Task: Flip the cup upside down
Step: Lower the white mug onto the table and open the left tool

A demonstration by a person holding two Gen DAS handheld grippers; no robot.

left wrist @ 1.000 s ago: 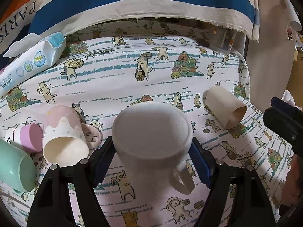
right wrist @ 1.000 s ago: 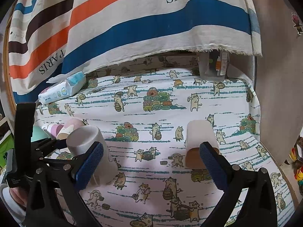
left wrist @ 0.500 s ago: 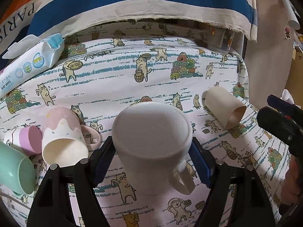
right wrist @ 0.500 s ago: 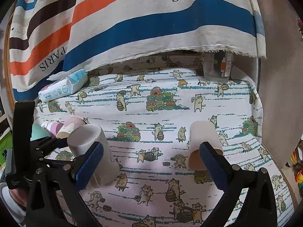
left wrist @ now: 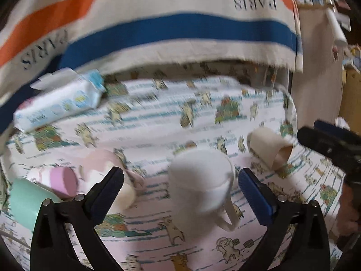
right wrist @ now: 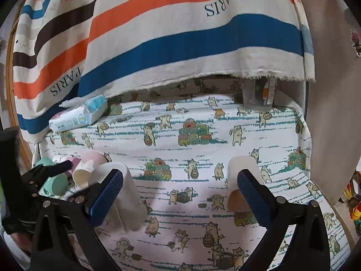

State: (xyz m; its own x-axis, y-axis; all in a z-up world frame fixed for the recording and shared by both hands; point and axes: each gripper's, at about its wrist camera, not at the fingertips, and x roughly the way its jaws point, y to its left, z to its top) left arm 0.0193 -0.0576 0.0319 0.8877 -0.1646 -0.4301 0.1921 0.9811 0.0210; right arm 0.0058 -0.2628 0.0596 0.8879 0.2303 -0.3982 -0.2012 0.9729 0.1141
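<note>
A white mug (left wrist: pixel 200 185) stands upside down on the cat-print cloth (left wrist: pixel 158 122), handle toward me; it also shows at the left of the right wrist view (right wrist: pixel 126 201). My left gripper (left wrist: pixel 180 192) is open, its blue pads apart from the mug on either side; the view is blurred. My right gripper (right wrist: pixel 180 194) is open and empty above the cloth. A beige cup (right wrist: pixel 241 180) lies on its side behind the right pad (right wrist: pixel 252 196); it also shows in the left wrist view (left wrist: pixel 268 149).
Several cups lie on their sides at the left: a pink one (left wrist: pixel 101 164), a lilac one (left wrist: pixel 63 180) and a mint one (left wrist: pixel 27 201). A pack of baby wipes (left wrist: pixel 61 101) lies at the back left. A striped cloth (right wrist: pixel 180 33) hangs behind.
My left gripper has opened, let go of the white mug and pulled back and up. The mug stays upside down on the cloth. The right gripper has drawn back slightly.
</note>
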